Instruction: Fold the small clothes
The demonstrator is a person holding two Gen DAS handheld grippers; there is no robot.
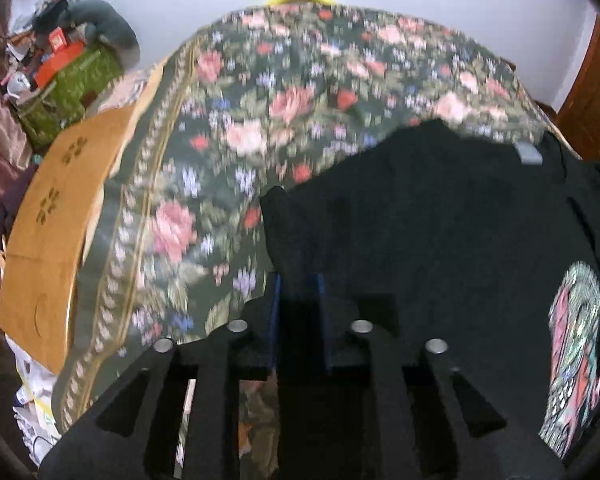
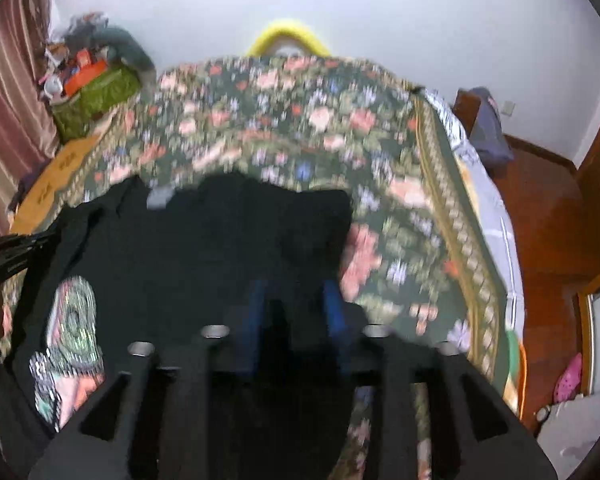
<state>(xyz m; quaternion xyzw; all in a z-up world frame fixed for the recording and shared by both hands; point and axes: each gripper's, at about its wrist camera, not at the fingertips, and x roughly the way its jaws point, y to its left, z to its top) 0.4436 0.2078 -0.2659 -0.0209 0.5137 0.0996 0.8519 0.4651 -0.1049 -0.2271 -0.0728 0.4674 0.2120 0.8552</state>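
Observation:
A black T-shirt (image 1: 440, 216) with a colourful print (image 1: 576, 356) lies on a floral bedspread (image 1: 228, 128). A grey neck label (image 1: 529, 153) shows at its far edge. My left gripper (image 1: 298, 292) is shut on the shirt's left edge, with black cloth between its blue pads. In the right wrist view the same T-shirt (image 2: 204, 248) shows its print (image 2: 72, 332) at the left. My right gripper (image 2: 294, 304) is shut on the shirt's right edge, with cloth between its blue fingers. The images are motion-blurred.
A tan wooden board (image 1: 48, 232) edges the bed on the left. A green box piled with clutter (image 1: 68, 92) stands at the far left. A yellow object (image 2: 288, 38) sits behind the bed. A wooden floor (image 2: 548, 220) lies to the right.

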